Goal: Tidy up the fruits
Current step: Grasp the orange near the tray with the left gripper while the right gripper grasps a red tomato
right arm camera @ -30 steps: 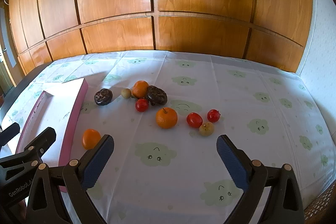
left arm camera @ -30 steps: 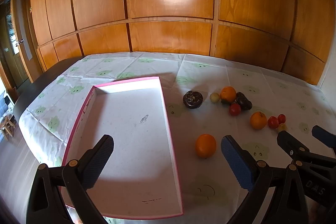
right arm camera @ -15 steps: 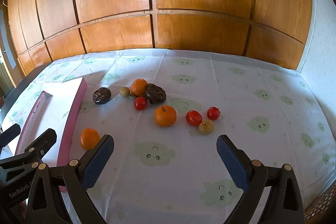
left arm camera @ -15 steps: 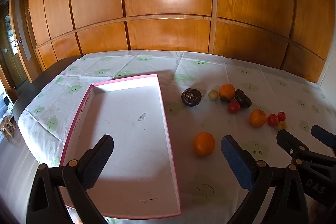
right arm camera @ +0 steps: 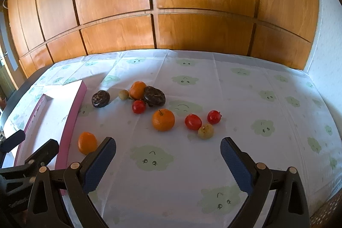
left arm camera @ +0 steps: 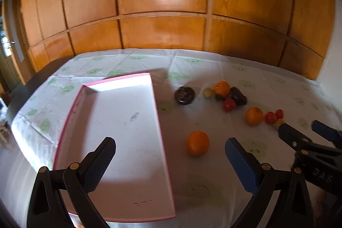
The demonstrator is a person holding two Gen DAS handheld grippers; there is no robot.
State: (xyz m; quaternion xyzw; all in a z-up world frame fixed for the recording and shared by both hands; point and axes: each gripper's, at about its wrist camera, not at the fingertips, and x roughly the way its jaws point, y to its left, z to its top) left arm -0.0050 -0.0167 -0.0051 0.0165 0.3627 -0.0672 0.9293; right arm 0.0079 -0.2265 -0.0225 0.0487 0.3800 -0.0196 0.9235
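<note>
Nothing is sorted yet: the pink-rimmed tray (left arm camera: 157,121) lies toward the left edge of the desk (right arm camera: 245,99), and its white floor shows no fruit at all, only a couple of scuff marks. Every piece is out on the cloud-print cloth. Closest to the tray is a lone orange (left arm camera: 198,143), just beside the tray's right wall but clear of it. The left gripper (left arm camera: 170,150) hangs above that wall with its jaws spread wide and nothing between them, so the tray sits under one finger and the orange nearer the other. Toward the middle of the desk there is a huddle: a dark wrinkled fruit (right arm camera: 100,98) on its own near the tray's far corner, then a small pale fruit (right arm camera: 123,94), a second orange (right arm camera: 137,90), another dark fruit (right arm camera: 154,96) pressed against it, and a red tomato (right arm camera: 139,106) just in front. Nearer the front edge sit a stemmed orange (right arm camera: 163,120), two more tomatoes (right arm camera: 193,121) and (right arm camera: 214,117), and a yellowish fruit (right arm camera: 205,131) touching the first of them. The right gripper (right arm camera: 168,151) hovers over the front of the desk, jaws wide apart and holding nothing, with that nearer group ahead of it. So I judge this the very start, ten pieces still to move, and the lone orange looks the likeliest first pick for the left side.
</note>
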